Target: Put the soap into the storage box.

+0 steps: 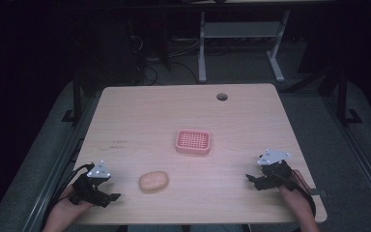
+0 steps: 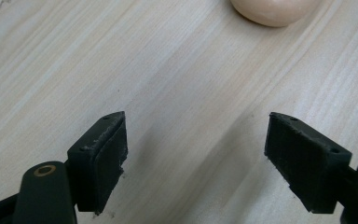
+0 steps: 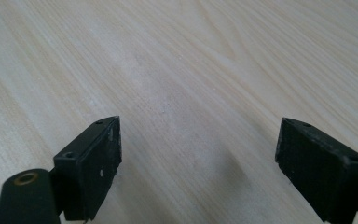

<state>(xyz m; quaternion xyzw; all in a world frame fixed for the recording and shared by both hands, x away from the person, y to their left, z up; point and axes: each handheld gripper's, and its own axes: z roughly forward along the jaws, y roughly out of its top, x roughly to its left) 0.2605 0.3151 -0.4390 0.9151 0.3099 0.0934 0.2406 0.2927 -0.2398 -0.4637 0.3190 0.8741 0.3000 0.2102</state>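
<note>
Near the front edge of the surface [image 1: 125, 111], the left gripper [image 1: 112, 197] and right gripper [image 1: 250, 180] rest low with fingers [image 2: 98, 163] spread, grasping nothing. The soap [image 1: 153, 181] lies just beyond the left gripper, apart from it. Farther off, mid-surface, sits the pink dish [image 1: 192, 141].

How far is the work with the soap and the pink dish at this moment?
Nothing looks done yet: the soap lies on the table, apart from the pink dish, which is empty. In hand: the left gripper is open near the soap but not touching it; the right gripper is open over bare wood. Probably left: grasping the soap and putting it in the dish.
</note>
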